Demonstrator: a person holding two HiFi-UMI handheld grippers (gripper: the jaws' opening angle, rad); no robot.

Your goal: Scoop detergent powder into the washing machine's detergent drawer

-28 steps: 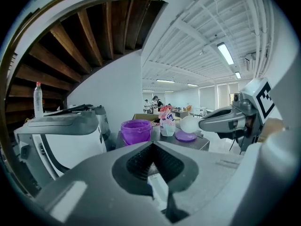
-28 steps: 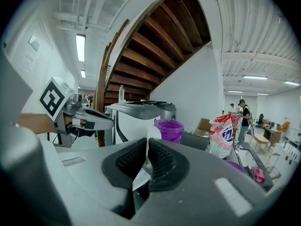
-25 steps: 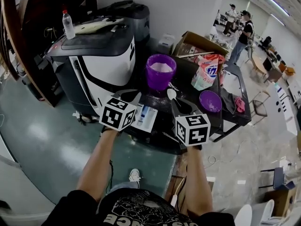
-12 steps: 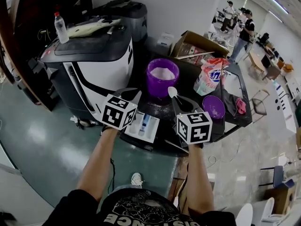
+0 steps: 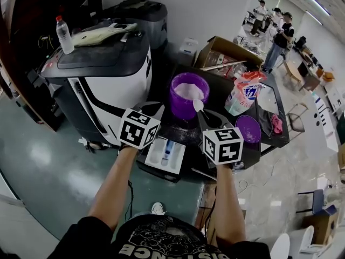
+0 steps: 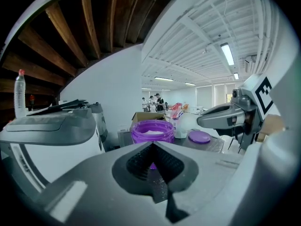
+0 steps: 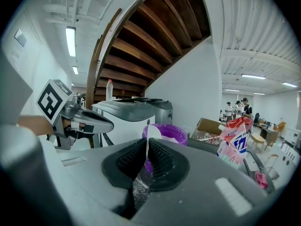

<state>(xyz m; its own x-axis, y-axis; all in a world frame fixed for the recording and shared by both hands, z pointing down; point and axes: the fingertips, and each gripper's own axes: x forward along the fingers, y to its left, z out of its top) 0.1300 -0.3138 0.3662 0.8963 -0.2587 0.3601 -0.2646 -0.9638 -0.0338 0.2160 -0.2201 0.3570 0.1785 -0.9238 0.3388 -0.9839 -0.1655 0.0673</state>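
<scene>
**Fig. 1.** Head view. The right gripper (image 5: 206,115) was clamped on the handle of a white spoon (image 5: 198,106). The spoon's bowl stood at the near rim of the purple tub of detergent powder (image 5: 186,90) on the dark worktop (image 5: 182,129). The left gripper (image 5: 151,106), jaws together on nothing, hung just left of the tub. The detergent drawer (image 5: 164,155) lay open nearer the person, below and between the 2 grippers.

Right gripper view: the spoon appeared edge-on and upright, held low on its handle, and powder dusted the pads. Whether the bowl carried powder could not be told.

Step in hand, as judged: loading the spoon at the tub. A shallow dip and a level bowl would suit. The long handle beyond the grip would magnify any twist, so the carry back to the drawer called for slow wrist turns. The tip was best made low over 1 compartment.
</scene>
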